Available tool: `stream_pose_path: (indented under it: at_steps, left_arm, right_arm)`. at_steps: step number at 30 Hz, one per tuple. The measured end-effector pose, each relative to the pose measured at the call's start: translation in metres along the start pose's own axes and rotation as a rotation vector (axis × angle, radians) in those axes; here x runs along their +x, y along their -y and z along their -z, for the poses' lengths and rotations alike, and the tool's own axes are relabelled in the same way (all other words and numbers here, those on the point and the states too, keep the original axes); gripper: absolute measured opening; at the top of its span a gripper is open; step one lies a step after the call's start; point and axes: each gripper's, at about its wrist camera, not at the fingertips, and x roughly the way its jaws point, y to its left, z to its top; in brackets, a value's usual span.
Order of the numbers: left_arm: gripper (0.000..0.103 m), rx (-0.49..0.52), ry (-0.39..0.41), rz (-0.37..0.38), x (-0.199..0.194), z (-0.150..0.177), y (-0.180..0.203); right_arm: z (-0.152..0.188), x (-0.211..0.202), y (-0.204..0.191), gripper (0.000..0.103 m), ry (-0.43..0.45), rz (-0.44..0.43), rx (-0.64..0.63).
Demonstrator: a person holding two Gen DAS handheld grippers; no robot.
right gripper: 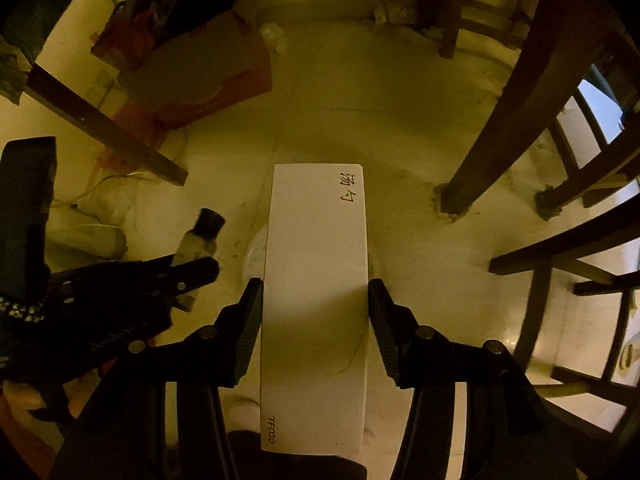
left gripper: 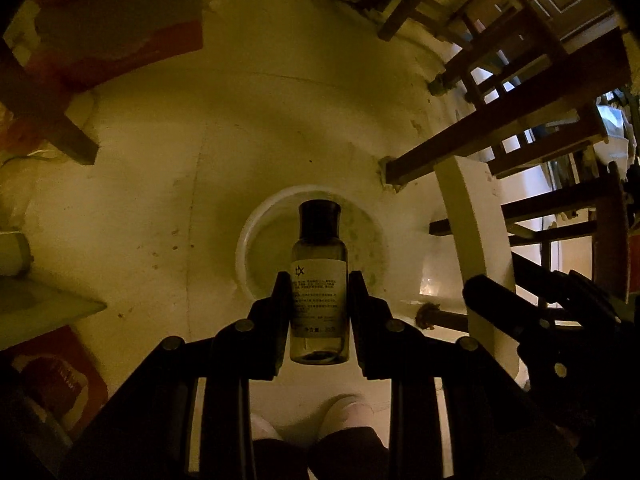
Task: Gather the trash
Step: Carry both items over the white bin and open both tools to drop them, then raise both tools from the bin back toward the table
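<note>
With both loads hanging over the bin (left gripper: 256, 220), left gripper (left gripper: 319, 304) clamps a bottle (left gripper: 319, 280), right gripper (right gripper: 316, 312) a box (right gripper: 316, 280) (drop step); next, unclench squarely above the rim.

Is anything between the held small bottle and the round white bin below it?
Nothing visible. The small clear bottle with black cap, gripped by the left tool, hangs directly over the round white bin with open air between. The bin's mouth looks uncovered.
</note>
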Motion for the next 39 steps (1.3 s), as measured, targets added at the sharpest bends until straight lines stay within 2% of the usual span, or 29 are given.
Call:
stream_pose_path:
  at_steps: [2, 3, 5, 6, 13, 18, 22, 29, 35, 39]
  left_arm:
    - [0.027, -0.001, -0.020, 0.013, 0.008, -0.002, -0.001]
    - [0.028, -0.006, -0.034, 0.022, 0.012, -0.003, -0.001]
    - [0.037, -0.018, -0.051, 0.040, 0.018, -0.004, -0.005]
    - [0.040, -0.020, -0.043, 0.025, 0.017, -0.004, -0.006]
    - [0.041, -0.023, -0.024, -0.013, 0.004, -0.004, -0.007]
    - [0.041, -0.025, 0.009, -0.031, -0.035, -0.006, -0.001]
    - [0.041, -0.023, 0.032, -0.025, -0.082, -0.008, 0.012]
    - [0.041, 0.023, 0.111, -0.053, -0.191, -0.016, 0.043]
    - [0.041, 0.051, 0.214, -0.057, -0.299, -0.029, 0.069]
    - [0.041, 0.083, 0.301, -0.080, -0.368, -0.039, 0.085]
  right_arm:
    - [-0.001, 0.004, 0.004, 0.050, -0.016, -0.028, 0.006]
    - [0.000, 0.007, 0.005, 0.054, -0.030, -0.041, 0.013]
    - [0.001, 0.009, 0.008, 0.060, -0.043, -0.054, 0.034]
    - [0.002, 0.009, 0.008, 0.063, -0.048, -0.052, 0.041]
    - [0.003, -0.008, 0.006, 0.063, -0.057, -0.012, 0.025]
    - [-0.004, -0.042, 0.002, 0.063, -0.043, 0.016, 0.013]
    - [-0.016, -0.083, -0.002, 0.063, -0.018, 0.021, 0.018]
    - [-0.041, -0.176, -0.030, 0.063, 0.058, 0.043, -0.006]
    - [-0.065, -0.272, -0.067, 0.063, 0.157, 0.067, -0.039]
    - [-0.078, -0.338, -0.086, 0.063, 0.227, 0.078, -0.005]
